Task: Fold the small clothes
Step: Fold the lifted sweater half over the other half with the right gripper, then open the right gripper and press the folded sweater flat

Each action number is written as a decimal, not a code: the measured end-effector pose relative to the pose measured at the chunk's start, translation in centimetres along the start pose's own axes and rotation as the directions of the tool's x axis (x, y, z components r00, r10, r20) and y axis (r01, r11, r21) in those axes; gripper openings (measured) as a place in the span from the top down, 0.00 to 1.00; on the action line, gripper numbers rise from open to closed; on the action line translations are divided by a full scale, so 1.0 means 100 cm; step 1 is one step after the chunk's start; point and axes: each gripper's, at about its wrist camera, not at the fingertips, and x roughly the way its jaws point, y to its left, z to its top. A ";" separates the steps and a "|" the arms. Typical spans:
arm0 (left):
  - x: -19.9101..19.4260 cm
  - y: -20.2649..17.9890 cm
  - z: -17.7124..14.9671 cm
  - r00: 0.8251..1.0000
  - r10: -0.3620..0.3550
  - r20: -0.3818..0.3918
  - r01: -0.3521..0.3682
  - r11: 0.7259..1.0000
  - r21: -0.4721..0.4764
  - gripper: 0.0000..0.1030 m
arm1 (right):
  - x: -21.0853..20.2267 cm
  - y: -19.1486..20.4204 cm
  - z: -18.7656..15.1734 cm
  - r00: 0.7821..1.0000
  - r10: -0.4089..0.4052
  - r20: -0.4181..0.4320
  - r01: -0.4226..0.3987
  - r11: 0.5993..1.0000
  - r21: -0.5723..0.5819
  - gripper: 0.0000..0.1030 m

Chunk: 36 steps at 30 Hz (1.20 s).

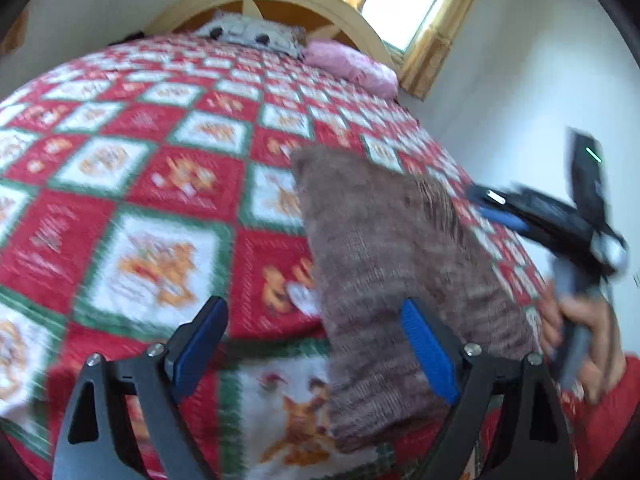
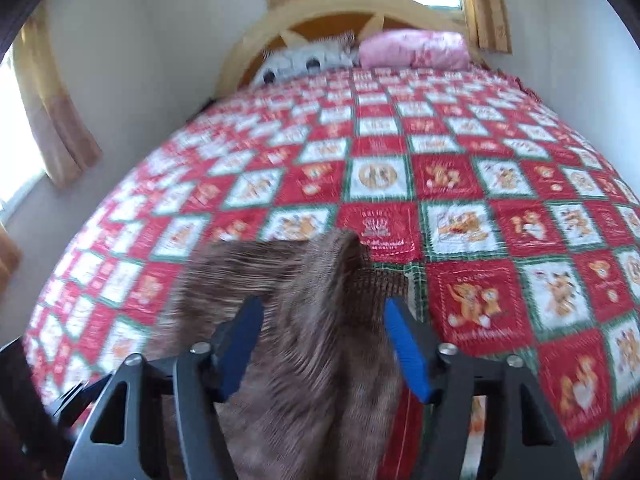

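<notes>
My left gripper [image 1: 312,350] has its blue-padded fingers [image 1: 430,354] spread wide and holds nothing; it hovers at the near edge of the brown ribbed knitted garment [image 1: 384,264], I think to be ready for the next fold. My right gripper [image 2: 320,344] stands part open, the pads off the cloth, so the knit can settle. The garment lies long and narrow on the red, white and green patchwork quilt [image 1: 132,152].

Red-white patchwork quilt [image 2: 400,168], pink pillow [image 2: 416,54], wood headboard [image 2: 320,10], curtains [image 2: 486,4]
</notes>
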 end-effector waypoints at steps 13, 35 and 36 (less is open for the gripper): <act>0.017 -0.043 -0.019 0.988 0.141 -0.060 -0.125 0.968 0.218 0.00 | 0.030 -0.002 0.000 0.996 -0.092 0.014 0.093 0.987 -0.130 0.97; 0.017 -0.044 -0.022 0.987 0.149 -0.066 -0.130 0.963 0.234 0.00 | -0.066 0.059 -0.083 0.999 0.033 -0.006 -0.033 0.984 -0.174 0.89; 0.017 -0.044 -0.022 0.986 0.152 -0.065 -0.133 0.962 0.237 0.00 | -0.061 0.061 -0.089 1.000 0.020 -0.020 -0.023 0.983 -0.183 0.89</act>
